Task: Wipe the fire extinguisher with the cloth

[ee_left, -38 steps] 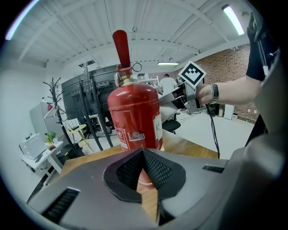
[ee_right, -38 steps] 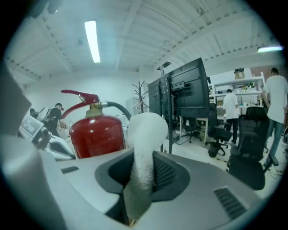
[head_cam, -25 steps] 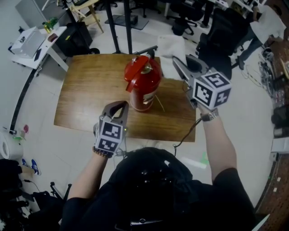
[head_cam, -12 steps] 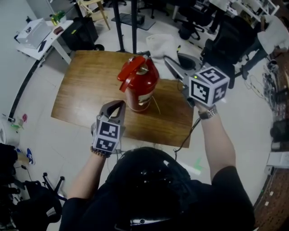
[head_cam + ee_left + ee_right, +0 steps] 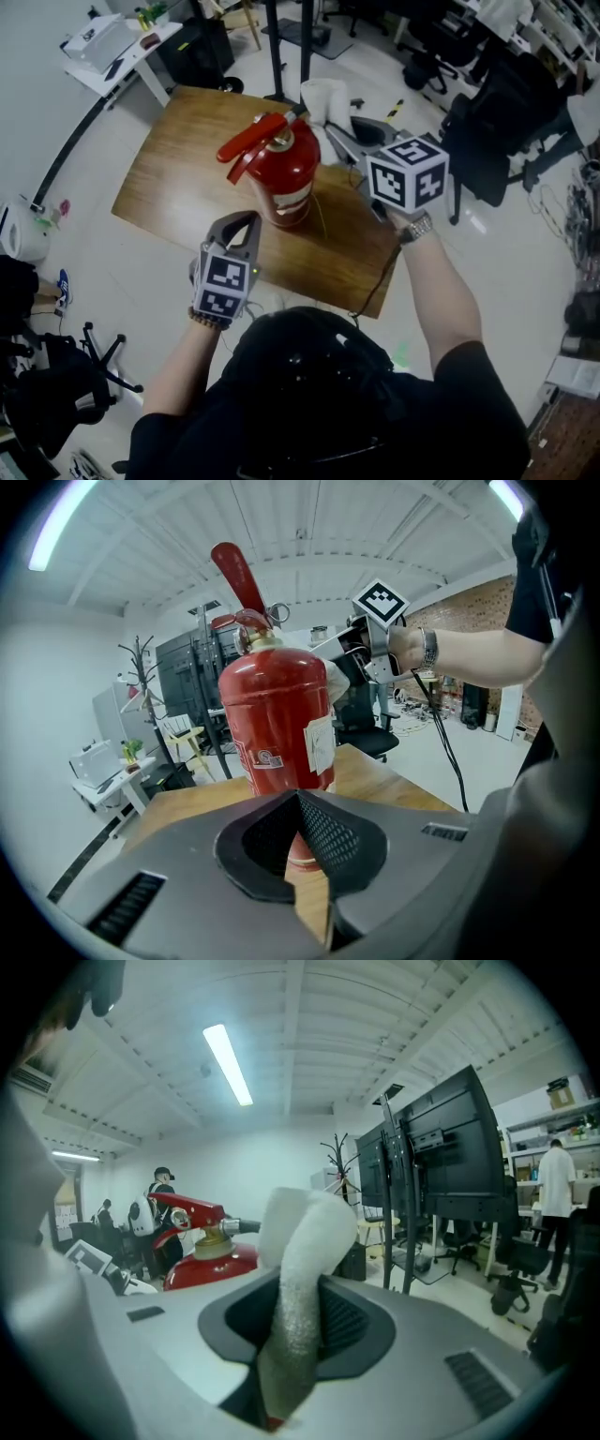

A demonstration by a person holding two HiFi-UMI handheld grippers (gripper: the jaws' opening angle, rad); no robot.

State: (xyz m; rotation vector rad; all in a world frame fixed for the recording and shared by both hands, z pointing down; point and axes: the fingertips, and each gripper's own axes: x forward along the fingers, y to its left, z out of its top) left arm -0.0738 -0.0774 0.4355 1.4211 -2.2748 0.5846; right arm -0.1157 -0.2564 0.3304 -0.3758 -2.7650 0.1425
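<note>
A red fire extinguisher point(image 5: 279, 173) stands upright on the wooden table point(image 5: 178, 178), its lever point(image 5: 251, 148) pointing left. My left gripper point(image 5: 246, 218) is shut and empty, just in front of the cylinder's base; in the left gripper view the extinguisher point(image 5: 277, 714) fills the middle beyond the closed jaws point(image 5: 298, 797). My right gripper point(image 5: 336, 137) is shut on a white cloth point(image 5: 325, 97), held beside the extinguisher's top on its right. In the right gripper view the cloth point(image 5: 305, 1241) stands up between the jaws, with the extinguisher's valve point(image 5: 208, 1241) just to its left.
A white side table point(image 5: 112, 42) stands far left, a black pole point(image 5: 305, 37) rises behind the table, and office chairs point(image 5: 487, 131) crowd the right. A cable point(image 5: 380, 277) hangs off the table's near right edge. People stand far off in the right gripper view point(image 5: 561, 1176).
My right gripper with the cloth has moved left and down, closer to the extinguisher's top. The left gripper stays shut in front of the cylinder.
</note>
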